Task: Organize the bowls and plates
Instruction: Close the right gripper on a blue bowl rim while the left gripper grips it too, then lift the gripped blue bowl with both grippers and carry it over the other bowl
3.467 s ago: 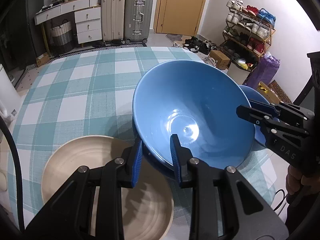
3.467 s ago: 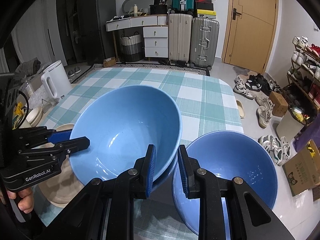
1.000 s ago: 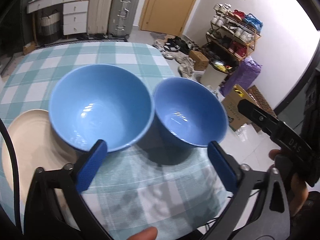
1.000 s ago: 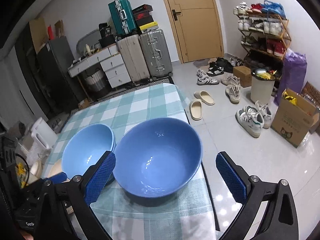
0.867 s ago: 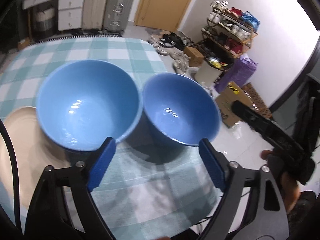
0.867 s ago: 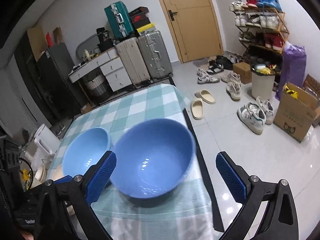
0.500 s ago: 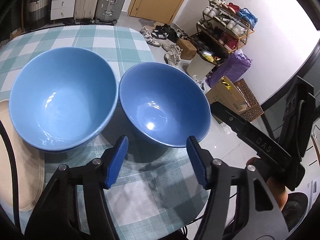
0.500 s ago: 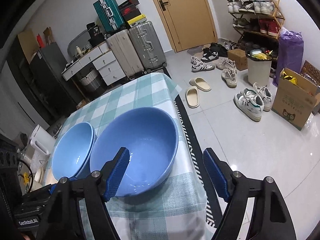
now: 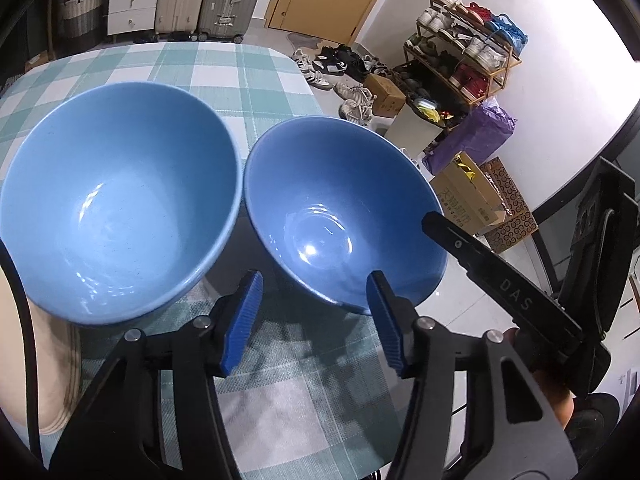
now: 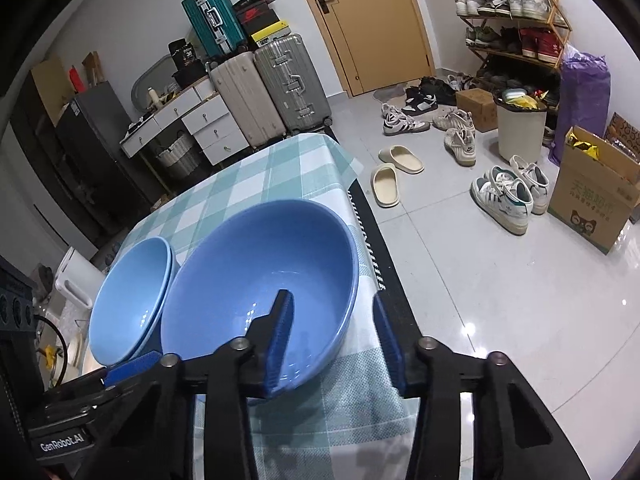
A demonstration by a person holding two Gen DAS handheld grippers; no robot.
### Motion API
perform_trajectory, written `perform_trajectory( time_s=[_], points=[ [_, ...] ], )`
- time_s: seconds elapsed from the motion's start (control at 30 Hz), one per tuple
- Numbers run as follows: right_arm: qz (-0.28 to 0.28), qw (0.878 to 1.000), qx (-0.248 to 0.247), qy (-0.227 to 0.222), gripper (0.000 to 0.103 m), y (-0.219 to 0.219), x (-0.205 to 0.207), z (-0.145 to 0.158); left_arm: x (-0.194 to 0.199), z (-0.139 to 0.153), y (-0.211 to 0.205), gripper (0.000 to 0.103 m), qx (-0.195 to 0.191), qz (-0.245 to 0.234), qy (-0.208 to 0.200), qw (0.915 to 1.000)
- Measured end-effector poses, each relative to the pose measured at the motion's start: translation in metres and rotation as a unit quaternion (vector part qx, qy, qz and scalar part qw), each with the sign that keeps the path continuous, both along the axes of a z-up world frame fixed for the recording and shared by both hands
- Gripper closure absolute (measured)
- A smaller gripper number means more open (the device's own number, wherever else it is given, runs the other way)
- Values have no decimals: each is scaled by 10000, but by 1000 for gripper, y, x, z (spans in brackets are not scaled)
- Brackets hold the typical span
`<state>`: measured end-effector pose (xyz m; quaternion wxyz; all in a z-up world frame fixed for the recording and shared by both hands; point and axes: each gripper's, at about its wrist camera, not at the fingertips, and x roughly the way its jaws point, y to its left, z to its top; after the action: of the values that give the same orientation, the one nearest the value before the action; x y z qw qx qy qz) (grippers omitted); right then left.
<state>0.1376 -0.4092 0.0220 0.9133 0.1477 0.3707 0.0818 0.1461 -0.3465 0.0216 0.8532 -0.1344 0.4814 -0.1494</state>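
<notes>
Two blue bowls stand side by side on the checked tablecloth. In the left wrist view the lighter stacked bowl (image 9: pixel 112 208) is at left and the darker bowl (image 9: pixel 340 216) at right. My left gripper (image 9: pixel 316 320) is open just short of the darker bowl's near rim, one pad on each side. In the right wrist view my right gripper (image 10: pixel 332 336) is open, its left pad inside the darker bowl (image 10: pixel 260 280) and its right pad outside the rim. The lighter stack (image 10: pixel 128 300) sits to its left.
A beige plate (image 9: pixel 28 360) lies at the left under the lighter bowl. The table edge (image 10: pixel 360 248) runs close beside the darker bowl, with floor, shoes (image 10: pixel 504 196) and a cardboard box (image 10: pixel 592 192) beyond. A white kettle (image 10: pixel 76 280) stands off the table's far left.
Both grippers let go of the lighter bowl, opened wide and drew back. They have since narrowed and moved in on the darker bowl, the right one now straddling its rim.
</notes>
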Motion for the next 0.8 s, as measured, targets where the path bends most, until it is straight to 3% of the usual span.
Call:
perform_trajectory(
  time_s=[0.1, 0.17, 0.23, 0.8],
  points=[
    [-6, 10000, 1, 12, 66, 1, 3, -3, 4, -3, -1, 63, -13, -57, -16, 10000],
    [8, 10000, -2, 25, 77, 3, 4, -5, 6, -4, -2, 67, -2, -80, -19, 10000],
    [-33, 10000, -89, 21, 78, 5, 5, -6, 6, -5, -2, 71, 17, -99, -14, 9999],
    [-17, 9998, -207, -25, 83, 7, 3, -6, -5, 9, -4, 73, 230, -173, -302, 9991]
  ],
)
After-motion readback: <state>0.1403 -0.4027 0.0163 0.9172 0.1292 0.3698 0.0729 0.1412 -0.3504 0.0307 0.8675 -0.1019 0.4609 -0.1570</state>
